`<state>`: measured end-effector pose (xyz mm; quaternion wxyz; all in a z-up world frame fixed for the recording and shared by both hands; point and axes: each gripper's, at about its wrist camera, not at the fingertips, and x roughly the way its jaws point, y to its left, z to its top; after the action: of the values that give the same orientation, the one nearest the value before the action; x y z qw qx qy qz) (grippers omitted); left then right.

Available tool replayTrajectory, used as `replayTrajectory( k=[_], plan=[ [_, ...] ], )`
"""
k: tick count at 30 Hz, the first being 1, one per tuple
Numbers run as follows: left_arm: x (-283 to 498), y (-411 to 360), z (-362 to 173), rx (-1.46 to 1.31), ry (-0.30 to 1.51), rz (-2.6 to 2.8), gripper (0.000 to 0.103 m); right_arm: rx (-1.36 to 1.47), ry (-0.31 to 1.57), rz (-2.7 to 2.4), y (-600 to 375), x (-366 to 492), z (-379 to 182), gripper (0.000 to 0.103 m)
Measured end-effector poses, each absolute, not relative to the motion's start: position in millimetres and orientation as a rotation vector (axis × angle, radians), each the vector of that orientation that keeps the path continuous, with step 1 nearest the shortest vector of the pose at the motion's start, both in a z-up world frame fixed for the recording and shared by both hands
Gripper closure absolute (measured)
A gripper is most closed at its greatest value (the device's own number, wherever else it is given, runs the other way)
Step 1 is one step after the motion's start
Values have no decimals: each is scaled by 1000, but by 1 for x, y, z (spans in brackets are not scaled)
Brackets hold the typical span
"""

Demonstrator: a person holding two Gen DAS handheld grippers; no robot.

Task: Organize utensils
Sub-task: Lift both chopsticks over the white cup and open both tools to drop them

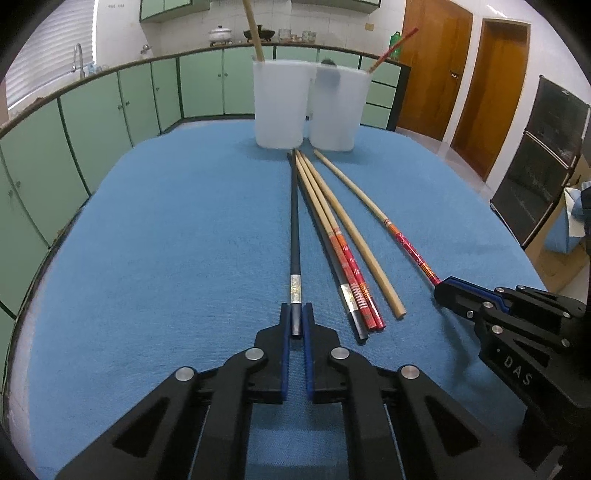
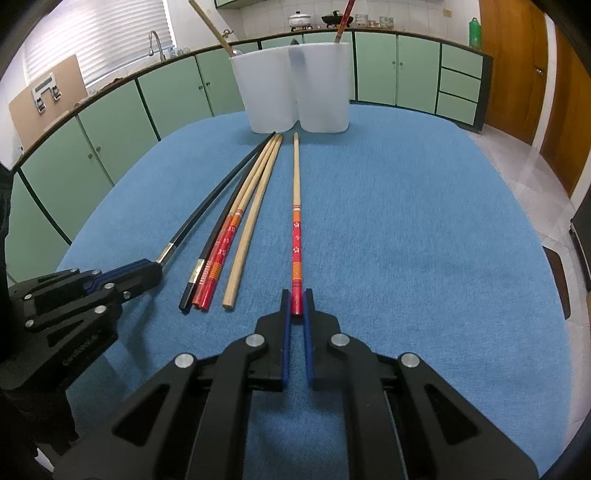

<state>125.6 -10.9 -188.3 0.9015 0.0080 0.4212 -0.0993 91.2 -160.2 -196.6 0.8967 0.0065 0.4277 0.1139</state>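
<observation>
Several chopsticks lie on the blue tablecloth point(image 1: 147, 240), tips toward two white cups. My left gripper point(image 1: 296, 314) is shut on the handle end of a black chopstick point(image 1: 294, 221) with a silver band; it also shows in the right wrist view point(image 2: 155, 271). My right gripper point(image 2: 297, 301) is shut on the handle end of a red-handled chopstick point(image 2: 296, 206); it shows in the left wrist view point(image 1: 441, 290). Between them lie a second black chopstick point(image 1: 332, 266), two red-handled chopsticks point(image 1: 347, 258) and a plain wooden chopstick point(image 1: 354, 236).
The left white cup point(image 1: 280, 107) holds a plain wooden chopstick point(image 1: 253, 29); the right white cup point(image 1: 338, 110) holds a red-handled chopstick point(image 1: 393, 50). Green cabinets point(image 1: 110, 107) ring the table's far side. Wooden doors point(image 1: 491, 92) stand at the right.
</observation>
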Motion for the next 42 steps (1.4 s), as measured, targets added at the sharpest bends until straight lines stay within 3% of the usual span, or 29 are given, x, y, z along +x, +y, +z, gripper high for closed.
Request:
replayTrajectory(
  k=[23,42],
  plan=[
    [121,7,-31,-10,488,-260,97,-7,598,288,-183,98,-38,98],
    [150,14,18,-49,394,-330,97,-29,499,406,-177,140,57,98]
  ],
)
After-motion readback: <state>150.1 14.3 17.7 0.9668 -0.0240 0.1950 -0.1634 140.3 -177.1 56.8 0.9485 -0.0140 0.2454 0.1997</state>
